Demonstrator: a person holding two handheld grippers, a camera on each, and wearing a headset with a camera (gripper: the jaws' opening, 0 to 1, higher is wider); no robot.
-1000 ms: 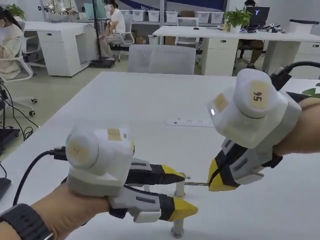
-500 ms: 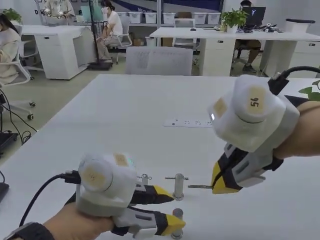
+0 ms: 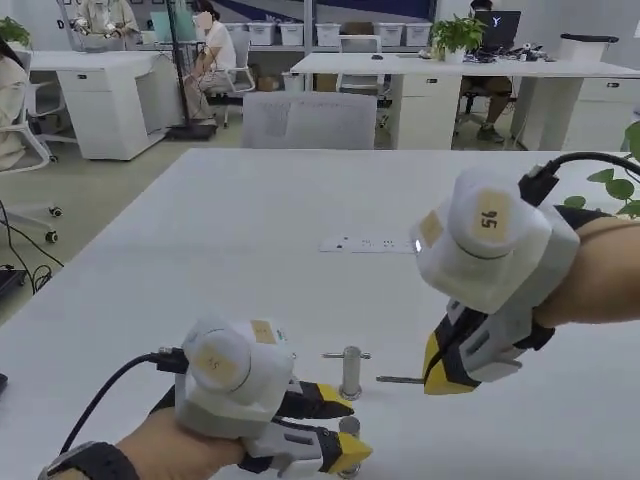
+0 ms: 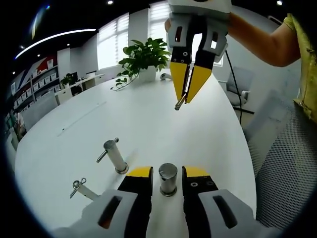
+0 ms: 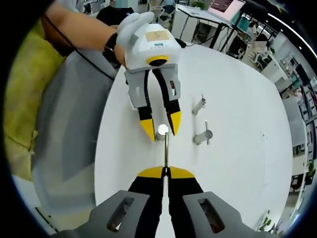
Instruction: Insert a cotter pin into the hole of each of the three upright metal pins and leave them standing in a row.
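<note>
**Head view.** At 7 o'clock the left hand-held gripper [image 3: 345,425], white with black, yellow-tipped jaws, holds its jaws apart on either side of a short grey cylindrical metal pin [image 3: 348,428]. This pin stands upright on the white counter [image 3: 250,240]. Just at 12 o'clock of it stands a second metal pin [image 3: 350,372], with a cotter pin through its top. At 3 o'clock of that one, the right hand-held gripper [image 3: 432,380] has its jaws together on a thin silver cotter pin [image 3: 400,380]. That cotter pin lies level and clear of the second metal pin.

**Left gripper view.** The bare pin [image 4: 168,178] stands between the spread jaws at 6 o'clock, with a narrow gap on each side. The second metal pin [image 4: 115,156] is at 10 o'clock of it. A third metal pin [image 4: 84,189], also fitted, sits at 8 o'clock, partly behind the gripper body. The right hand-held gripper [image 4: 188,91] hangs at 12 o'clock, and the cotter pin's end [image 4: 180,102] pokes out of its tips.

**Right gripper view.** The closed jaws at 6 o'clock clamp the cotter pin [image 5: 166,148], which points to 12 o'clock at the bare pin's top [image 5: 162,130]. The left hand-held gripper [image 5: 161,128] straddles that pin. The two fitted pins stand at 2 o'clock of it.
</note>
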